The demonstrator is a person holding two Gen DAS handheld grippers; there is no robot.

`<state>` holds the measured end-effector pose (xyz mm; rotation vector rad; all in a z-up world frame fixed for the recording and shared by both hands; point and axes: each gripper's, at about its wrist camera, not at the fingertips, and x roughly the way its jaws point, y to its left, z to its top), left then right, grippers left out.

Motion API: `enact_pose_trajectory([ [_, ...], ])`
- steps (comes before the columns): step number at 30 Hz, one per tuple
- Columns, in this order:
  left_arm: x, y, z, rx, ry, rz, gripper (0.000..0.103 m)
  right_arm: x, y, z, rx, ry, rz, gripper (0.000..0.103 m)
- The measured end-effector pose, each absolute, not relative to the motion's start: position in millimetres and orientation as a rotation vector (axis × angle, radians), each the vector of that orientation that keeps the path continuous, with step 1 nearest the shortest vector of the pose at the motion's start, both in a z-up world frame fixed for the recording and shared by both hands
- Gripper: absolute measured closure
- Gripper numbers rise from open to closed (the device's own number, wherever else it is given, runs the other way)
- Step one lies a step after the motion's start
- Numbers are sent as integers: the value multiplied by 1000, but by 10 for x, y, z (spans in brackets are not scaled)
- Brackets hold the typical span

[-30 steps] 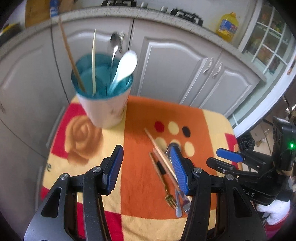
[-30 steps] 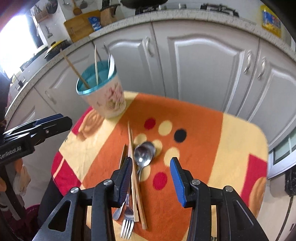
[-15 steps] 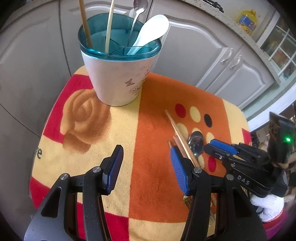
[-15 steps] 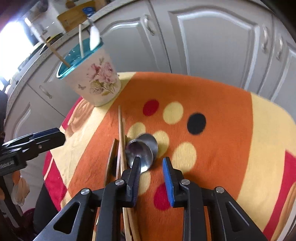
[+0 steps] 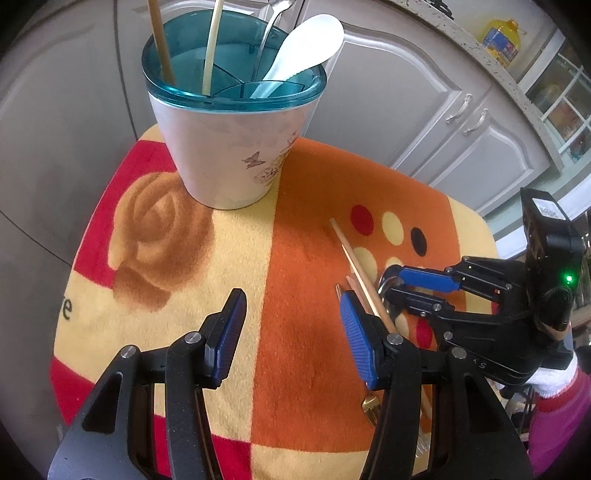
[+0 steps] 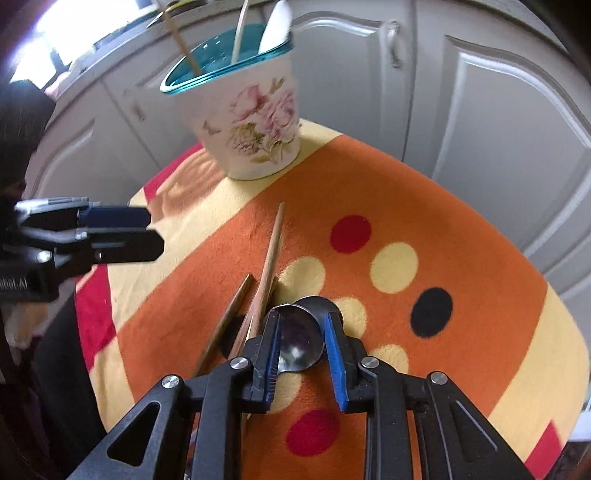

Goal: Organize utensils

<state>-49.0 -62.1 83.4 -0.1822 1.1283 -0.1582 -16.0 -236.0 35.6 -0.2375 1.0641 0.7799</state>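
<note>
A floral utensil holder (image 5: pixel 236 122) with a teal rim stands at the far left of the cloth; it also shows in the right wrist view (image 6: pixel 255 122). It holds chopsticks, a metal spoon and a white spoon (image 5: pixel 306 40). On the cloth lie wooden chopsticks (image 6: pixel 267 266), a metal spoon (image 6: pixel 299 336) and a gold fork (image 5: pixel 369 404). My right gripper (image 6: pixel 301 328) is low over the spoon, its jaws close on either side of the bowl. My left gripper (image 5: pixel 290 321) is open and empty above the cloth.
The small table wears an orange, yellow and red cloth (image 6: pixel 424 206) with dots. Grey cabinet doors (image 5: pixel 406 110) stand close behind. A yellow oil bottle (image 5: pixel 500 33) sits on the counter. The right gripper body (image 5: pixel 517 302) fills the left wrist view's right side.
My right gripper dropped to the metal spoon and its jaws narrowed around the bowl. My left gripper moved closer to the holder and stayed open.
</note>
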Motion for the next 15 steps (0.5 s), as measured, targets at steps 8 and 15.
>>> enact_pose_trajectory([
  [8, -448, -687, 781, -164, 1153, -154, 51, -118, -2390, 232, -178, 1118, 867, 96],
  [15, -381, -695, 755, -177, 1161, -136, 51, -296, -2692, 309, -66, 1091, 813, 100],
])
